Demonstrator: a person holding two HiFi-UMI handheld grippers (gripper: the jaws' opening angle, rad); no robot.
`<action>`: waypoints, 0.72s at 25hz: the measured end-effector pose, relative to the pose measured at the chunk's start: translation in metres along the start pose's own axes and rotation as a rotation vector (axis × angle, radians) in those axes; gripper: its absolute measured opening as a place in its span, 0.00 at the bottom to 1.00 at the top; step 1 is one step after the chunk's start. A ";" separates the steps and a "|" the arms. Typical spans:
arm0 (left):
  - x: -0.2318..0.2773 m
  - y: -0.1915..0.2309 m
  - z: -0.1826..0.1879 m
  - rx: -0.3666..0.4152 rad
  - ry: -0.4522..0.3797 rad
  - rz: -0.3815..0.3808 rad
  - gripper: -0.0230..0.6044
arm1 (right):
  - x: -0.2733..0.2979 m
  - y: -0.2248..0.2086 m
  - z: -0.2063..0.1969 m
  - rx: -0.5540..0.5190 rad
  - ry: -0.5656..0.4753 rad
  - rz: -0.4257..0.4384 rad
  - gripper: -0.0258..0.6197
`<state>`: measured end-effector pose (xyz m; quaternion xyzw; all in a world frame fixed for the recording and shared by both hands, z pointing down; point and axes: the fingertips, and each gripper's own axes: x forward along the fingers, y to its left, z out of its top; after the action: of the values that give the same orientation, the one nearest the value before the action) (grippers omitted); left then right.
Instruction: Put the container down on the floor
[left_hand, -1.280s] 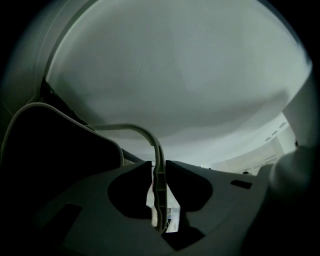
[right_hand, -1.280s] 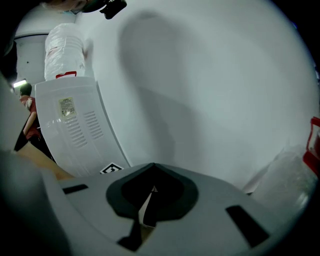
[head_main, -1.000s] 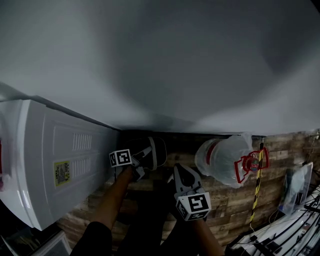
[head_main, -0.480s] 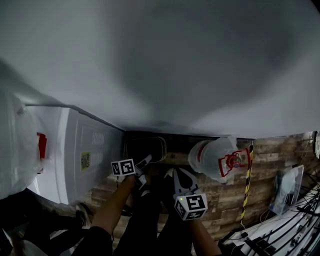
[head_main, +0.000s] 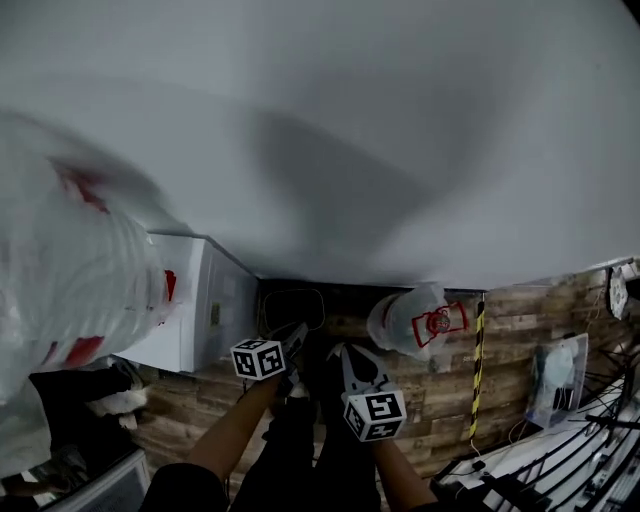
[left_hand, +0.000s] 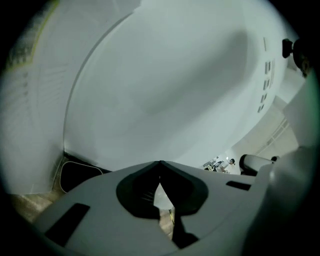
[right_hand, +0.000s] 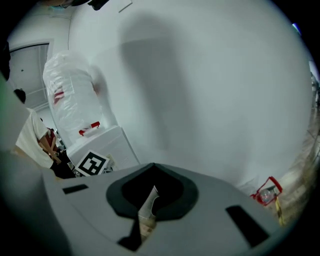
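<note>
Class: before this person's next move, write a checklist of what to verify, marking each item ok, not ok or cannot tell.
1. Container rests on the floor beside the wall: ok.
2. Left gripper, just closed, has nothing between its jaws: ok.
3. Right gripper shut and empty: ok.
4. Both grippers clear of the container: ok.
5. Container upright and undamaged: cannot tell, too dark.
6. Bagged jug stands apart from the container: ok.

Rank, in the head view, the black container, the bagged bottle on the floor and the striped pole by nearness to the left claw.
1. black container, ahead, by the wall.
2. bagged bottle, to the right.
3. striped pole, farther right.
</note>
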<state>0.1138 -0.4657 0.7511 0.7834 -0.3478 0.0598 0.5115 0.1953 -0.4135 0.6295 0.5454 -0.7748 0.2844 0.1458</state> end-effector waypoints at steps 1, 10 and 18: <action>-0.010 -0.009 0.005 0.007 -0.014 0.016 0.06 | -0.008 0.005 0.008 0.001 -0.005 -0.001 0.05; -0.083 -0.061 0.039 0.119 -0.045 0.166 0.06 | -0.052 0.051 0.051 0.016 -0.030 -0.014 0.05; -0.139 -0.108 0.058 0.252 -0.100 0.200 0.06 | -0.082 0.094 0.065 0.003 -0.041 0.014 0.05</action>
<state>0.0601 -0.4222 0.5790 0.8049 -0.4389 0.1146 0.3826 0.1431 -0.3668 0.5072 0.5462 -0.7808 0.2753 0.1269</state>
